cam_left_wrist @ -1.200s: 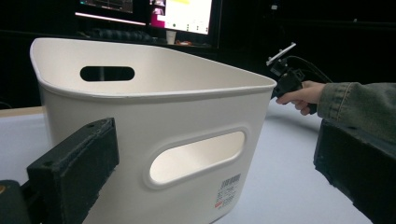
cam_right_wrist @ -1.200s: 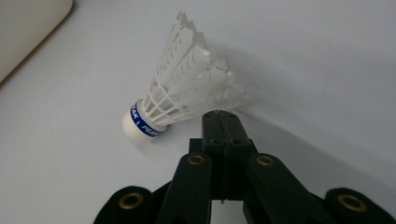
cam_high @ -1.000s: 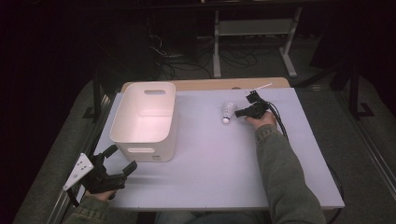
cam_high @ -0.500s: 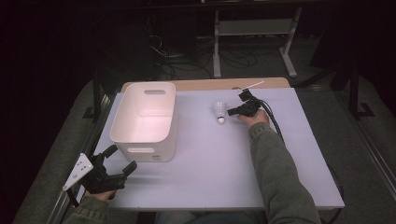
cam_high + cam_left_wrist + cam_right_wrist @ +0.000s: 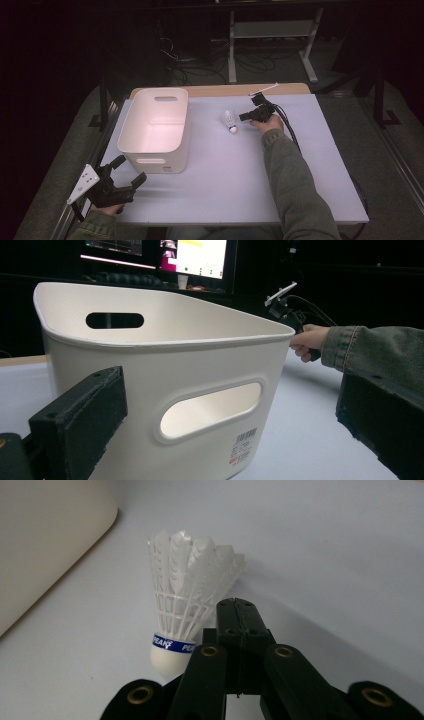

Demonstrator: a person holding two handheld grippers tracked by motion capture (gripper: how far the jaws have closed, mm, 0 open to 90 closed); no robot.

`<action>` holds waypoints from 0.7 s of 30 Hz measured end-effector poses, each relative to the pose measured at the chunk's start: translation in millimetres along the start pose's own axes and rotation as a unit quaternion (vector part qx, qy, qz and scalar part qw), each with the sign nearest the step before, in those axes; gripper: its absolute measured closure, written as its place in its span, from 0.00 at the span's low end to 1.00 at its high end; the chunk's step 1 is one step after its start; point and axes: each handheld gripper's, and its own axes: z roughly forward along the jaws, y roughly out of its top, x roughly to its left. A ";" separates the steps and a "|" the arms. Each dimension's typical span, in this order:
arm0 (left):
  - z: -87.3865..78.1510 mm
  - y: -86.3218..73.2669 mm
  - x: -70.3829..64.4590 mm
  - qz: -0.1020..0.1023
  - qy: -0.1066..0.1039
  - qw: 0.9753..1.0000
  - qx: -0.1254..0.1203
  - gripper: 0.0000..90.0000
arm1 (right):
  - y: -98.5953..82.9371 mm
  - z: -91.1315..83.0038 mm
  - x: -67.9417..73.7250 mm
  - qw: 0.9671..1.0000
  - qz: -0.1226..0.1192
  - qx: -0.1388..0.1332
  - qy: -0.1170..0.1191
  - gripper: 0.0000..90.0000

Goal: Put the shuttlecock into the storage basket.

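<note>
A white feathered shuttlecock (image 5: 187,607) with a rounded cork tip and a blue band is being shown lying on its side on the smooth pale table (image 5: 310,165), just right of the white plastic bin (image 5: 155,127), a glossy rounded tub with slot handles. The right gripper (image 5: 245,116) is being held just beside the shuttlecock, on its right, with the black jaws being pressed together on nothing; whether they're touching the feathers can't really be told. The left gripper (image 5: 130,172) is being held at the near left corner, just in front of the bin, its blocky foam-looking jaws being kept spread wide.
</note>
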 end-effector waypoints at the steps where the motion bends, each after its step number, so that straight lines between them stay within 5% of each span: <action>1: -0.1 0.0 0.0 0.000 0.000 1.000 0.001 0.00 | 0.3 1.0 0.4 1.000 -0.001 -0.002 0.001 0.99; 11: -0.3 0.0 0.1 0.000 0.000 1.000 0.000 0.00 | 6.9 9.9 -1.8 0.999 0.029 -0.017 0.000 0.99; 21: -0.8 0.0 0.3 -0.002 0.001 1.000 -0.001 0.00 | 8.4 20.1 2.6 0.999 0.025 -0.011 0.023 0.99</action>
